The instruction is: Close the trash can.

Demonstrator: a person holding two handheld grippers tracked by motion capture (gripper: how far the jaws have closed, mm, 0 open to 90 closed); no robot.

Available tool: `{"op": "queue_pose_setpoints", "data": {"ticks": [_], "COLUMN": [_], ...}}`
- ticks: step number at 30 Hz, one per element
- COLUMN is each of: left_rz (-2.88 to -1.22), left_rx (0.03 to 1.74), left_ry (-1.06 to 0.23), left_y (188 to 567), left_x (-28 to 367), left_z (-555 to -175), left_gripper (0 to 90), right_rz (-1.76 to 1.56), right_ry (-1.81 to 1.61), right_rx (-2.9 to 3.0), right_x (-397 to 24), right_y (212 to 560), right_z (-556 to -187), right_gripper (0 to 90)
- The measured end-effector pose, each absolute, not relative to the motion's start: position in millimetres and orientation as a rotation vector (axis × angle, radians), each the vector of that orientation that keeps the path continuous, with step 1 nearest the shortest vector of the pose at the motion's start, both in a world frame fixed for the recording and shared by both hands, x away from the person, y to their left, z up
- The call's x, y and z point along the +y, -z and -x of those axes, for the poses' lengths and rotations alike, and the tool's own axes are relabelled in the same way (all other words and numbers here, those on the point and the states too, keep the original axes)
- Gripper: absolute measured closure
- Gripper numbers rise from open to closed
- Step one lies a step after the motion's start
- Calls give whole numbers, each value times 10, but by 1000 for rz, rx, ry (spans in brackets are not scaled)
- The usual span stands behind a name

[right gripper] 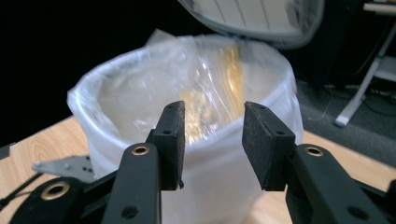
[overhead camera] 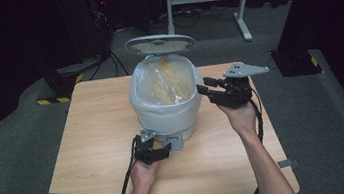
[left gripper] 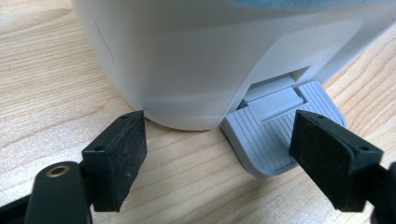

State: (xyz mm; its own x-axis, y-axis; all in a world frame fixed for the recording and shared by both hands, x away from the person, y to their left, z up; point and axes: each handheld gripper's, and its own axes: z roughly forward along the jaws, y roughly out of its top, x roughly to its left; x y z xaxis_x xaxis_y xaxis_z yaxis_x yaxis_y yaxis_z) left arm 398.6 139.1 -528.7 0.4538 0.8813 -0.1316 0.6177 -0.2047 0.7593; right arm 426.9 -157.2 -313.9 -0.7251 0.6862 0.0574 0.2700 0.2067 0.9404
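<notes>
Bin: a small white pedal bin (overhead camera: pixel 166 113) stands near the middle of the table (overhead camera: pixel 91 153), a little toward the far edge, lined with a clear plastic bag (overhead camera: pixel 146 88) folded over its rim.
Lid: the grey lid (overhead camera: pixel 159 43) stands raised at the back, so the mouth is open.
Contents: something yellowish (overhead camera: pixel 171 84) lies inside the bag; through the crinkled plastic I cannot tell what it is.
Pedal: the grey ribbed pedal (left gripper: pixel 275 140) sticks out of the bin's foot toward the person and lies low on the table.
Left gripper: the left gripper (overhead camera: pixel 159 152) sits at the foot of the bin, its fingers (left gripper: pixel 119 156) spread wide with nothing between them; one finger is over the pedal's outer corner, and with the lid up it seems to be pressing it down, though contact is hard to confirm.
Right gripper: the right gripper (overhead camera: pixel 207 85) is held level just beside the bin's rim on the person's right, its fingers (right gripper: pixel 173 140) partly apart and holding nothing, pointing at the bag.
Step in hand: judging by the pose, the lid is being kept open while the right hand works at the open mouth.
Next move: probably either pulling the right hand clear and easing off the pedal so the lid drops, or closing on the bag's rim; in both cases the left must stay steady until the right is out of the lid's path.
</notes>
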Motion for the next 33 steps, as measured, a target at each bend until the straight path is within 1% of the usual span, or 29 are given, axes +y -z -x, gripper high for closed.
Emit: {"op": "queue_pose_setpoints", "data": {"ticks": [13,17,33], "left_rz": [-1924,-1924,-1923], "left_rx": [1257,1257,1260], "left_ry": [-428,-429,-429], "left_y": [5286,5286,5286], "left_x": [1390,1390,1388], "left_z": [-3985,-3985,-3983], "left_gripper": [189,189,190], "right_rz": [-1032,-1056,-1160], "right_ry": [-1531,-1531,-1460], "right_rx": [2103,2086,2091], "right_x": [-1850,-1908,-2015], "right_y": [3649,3743,4228], "right_z": [-4184,-4157,-4109], "right_gripper": [589,586,557]}}
